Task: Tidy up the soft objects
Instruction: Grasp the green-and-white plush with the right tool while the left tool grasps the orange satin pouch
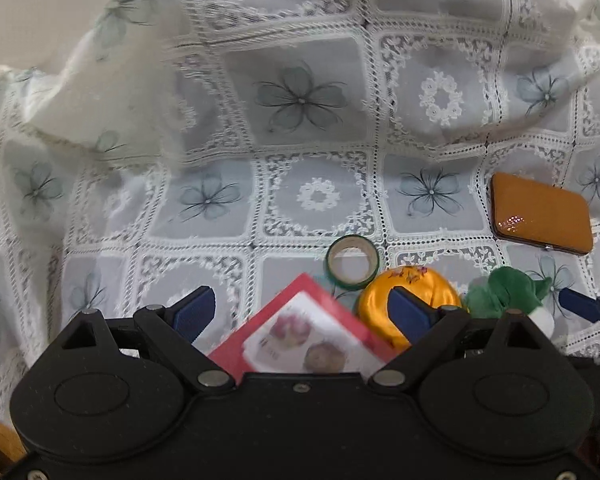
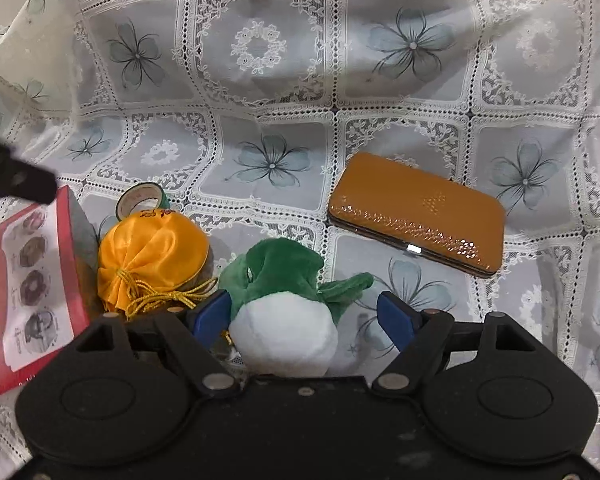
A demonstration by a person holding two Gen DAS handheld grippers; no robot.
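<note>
A green-and-white plush toy (image 2: 284, 308) lies between the blue fingers of my right gripper (image 2: 304, 318). The left pad is at its side and the right pad stands clear of it, so the gripper is open. A yellow satin drawstring pouch (image 2: 152, 256) sits just left of the plush. My left gripper (image 1: 303, 314) is open and hovers over a red box (image 1: 300, 332) that lies on the cloth, blurred. The pouch (image 1: 374, 304) and the plush (image 1: 500, 294) show to its right.
A green tape roll (image 2: 140, 200) stands behind the pouch. A shiny orange case (image 2: 416, 224) lies to the right. A lace tablecloth (image 2: 272, 60) with flower squares covers the table, and a raised fold of cloth (image 1: 100, 100) sits at the far left.
</note>
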